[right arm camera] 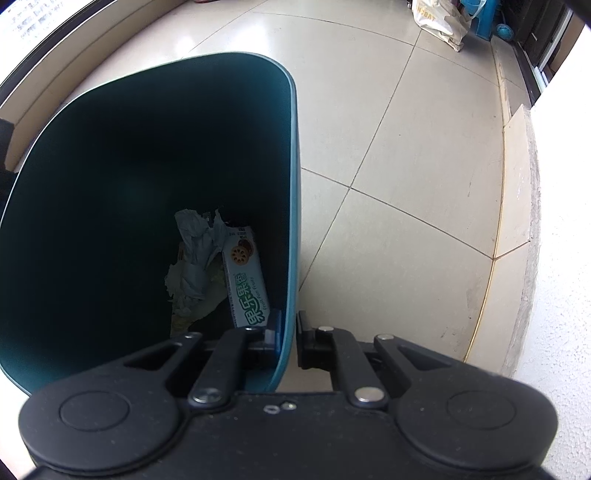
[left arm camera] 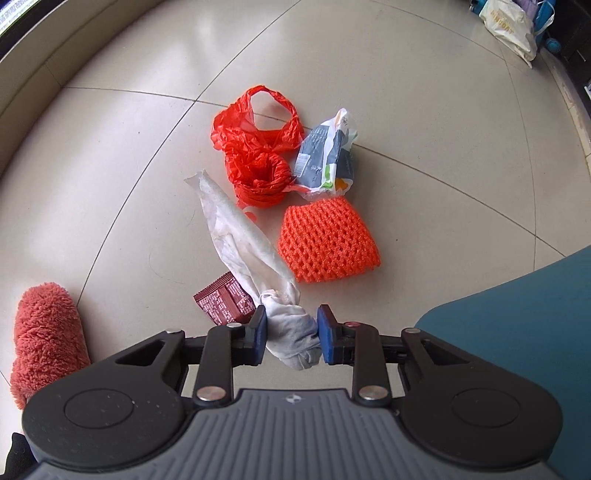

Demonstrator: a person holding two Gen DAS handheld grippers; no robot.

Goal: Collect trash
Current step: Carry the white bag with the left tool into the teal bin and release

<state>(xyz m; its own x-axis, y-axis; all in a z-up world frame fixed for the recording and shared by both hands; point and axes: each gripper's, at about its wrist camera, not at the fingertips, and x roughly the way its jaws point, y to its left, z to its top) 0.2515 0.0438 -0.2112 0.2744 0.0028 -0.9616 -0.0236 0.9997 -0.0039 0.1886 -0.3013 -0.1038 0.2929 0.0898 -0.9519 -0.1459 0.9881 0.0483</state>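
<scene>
My left gripper (left arm camera: 291, 334) is shut on a long crumpled white wrapper (left arm camera: 243, 236), which hangs off the tiled floor and trails away from the fingers. Below it on the floor lie a dark red sachet (left arm camera: 223, 304), an orange foam net (left arm camera: 327, 240), a red plastic bag (left arm camera: 258, 147) and a grey-and-white snack packet (left arm camera: 327, 155). My right gripper (right arm camera: 290, 334) is shut on the right wall of a teal trash bin (right arm camera: 291, 184), one finger inside and one outside. Inside the bin lie crumpled paper (right arm camera: 195, 251) and a biscuit box (right arm camera: 245, 277).
The bin's teal side (left arm camera: 517, 332) fills the lower right of the left wrist view. A fluffy salmon-coloured slipper (left arm camera: 46, 332) is at the lower left. A white carrier bag (left arm camera: 511, 27) and blue items stand by the far wall. A raised stone step (right arm camera: 517, 221) runs along the right.
</scene>
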